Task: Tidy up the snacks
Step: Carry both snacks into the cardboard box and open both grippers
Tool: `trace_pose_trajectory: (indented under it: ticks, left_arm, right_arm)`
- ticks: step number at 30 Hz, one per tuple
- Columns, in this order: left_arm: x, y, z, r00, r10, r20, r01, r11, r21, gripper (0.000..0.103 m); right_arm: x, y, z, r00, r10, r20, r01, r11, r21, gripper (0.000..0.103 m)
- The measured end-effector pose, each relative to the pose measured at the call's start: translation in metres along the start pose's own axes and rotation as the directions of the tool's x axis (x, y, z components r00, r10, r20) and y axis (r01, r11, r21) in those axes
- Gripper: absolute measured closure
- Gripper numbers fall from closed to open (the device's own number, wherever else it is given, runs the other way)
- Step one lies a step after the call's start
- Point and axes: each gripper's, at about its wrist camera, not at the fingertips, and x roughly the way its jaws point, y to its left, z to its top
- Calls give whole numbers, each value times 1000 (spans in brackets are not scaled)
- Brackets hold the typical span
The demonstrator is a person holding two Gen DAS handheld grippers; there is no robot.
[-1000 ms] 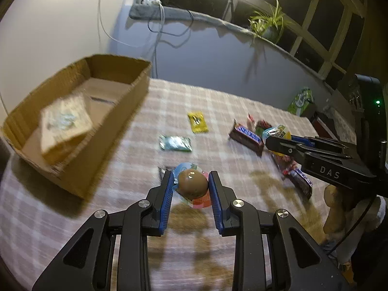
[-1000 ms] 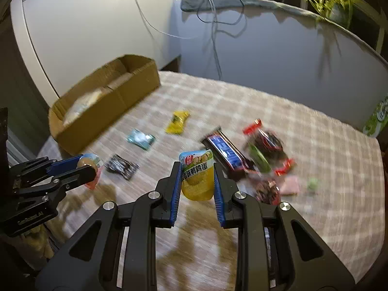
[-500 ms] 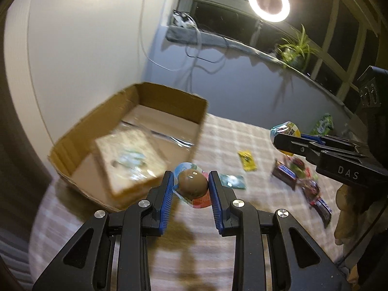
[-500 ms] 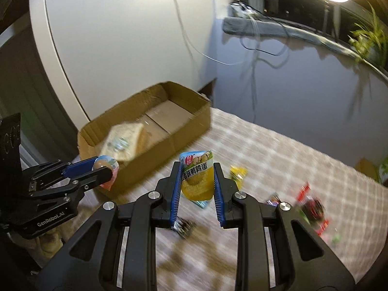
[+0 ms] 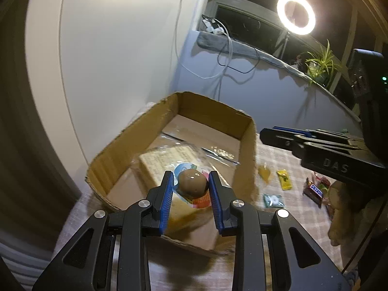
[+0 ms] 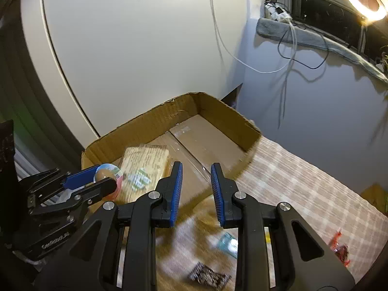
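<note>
My left gripper (image 5: pixel 191 181) is shut on a brown egg snack packet (image 5: pixel 192 184) above the near end of the open cardboard box (image 5: pixel 121 150). A pale wrapped cracker block (image 5: pixel 155 165) lies inside, under the egg. The right wrist view shows that left gripper (image 6: pixel 106 179) with the egg packet (image 6: pixel 108 172) over the box (image 6: pixel 150 121). My right gripper (image 6: pixel 196 169) hangs above the box's near wall, jaws narrow with nothing between them. Below its tips (image 5: pixel 263 134), a blurred yellowish packet (image 5: pixel 264 173) shows outside the box wall.
On the checked tablecloth right of the box lie a teal packet (image 5: pixel 272 200), a yellow sachet (image 5: pixel 283 179) and a chocolate bar (image 5: pixel 314 190). A dark packet (image 6: pixel 208 277) and red wrappers (image 6: pixel 339 249) lie nearer. A white wall with hanging cables stands behind the box.
Both grippers have swung left from the snack pile to the box. The yellow-green packet that sat between the right jaws is gone from them; the gap between the jaws looks unchanged.
</note>
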Motion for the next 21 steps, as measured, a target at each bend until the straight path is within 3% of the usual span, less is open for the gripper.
trace_pose_trajectory:
  ticks: [9,11,12,13,21]
  left_arm:
    - [5,15,5,1000,11,1,-11,1000,-29,71]
    - [6,17,6,1000,12,-7,-12,999,-39,57]
    - [6,17,7,1000,13,-5,-13,999,-43,51]
    - [5,17,8,1000,15,-2,-15,999,-45,51]
    - [-5,12,10,1000,14,21,-13,999,-45,51]
  right_arm:
    - [33,-1,10,999,16,-28,-15,1000,10,77]
    - [32,-3,11,1000,6,-30,-6,1000,13,61]
    - [30,-4,11,1000,7,-22,-6,1000,16,47]
    - [26,-4,11,1000,4,-12,-4,1000,16,40]
    - [-4,-8,13,999,-15,41,15,1000,8,33]
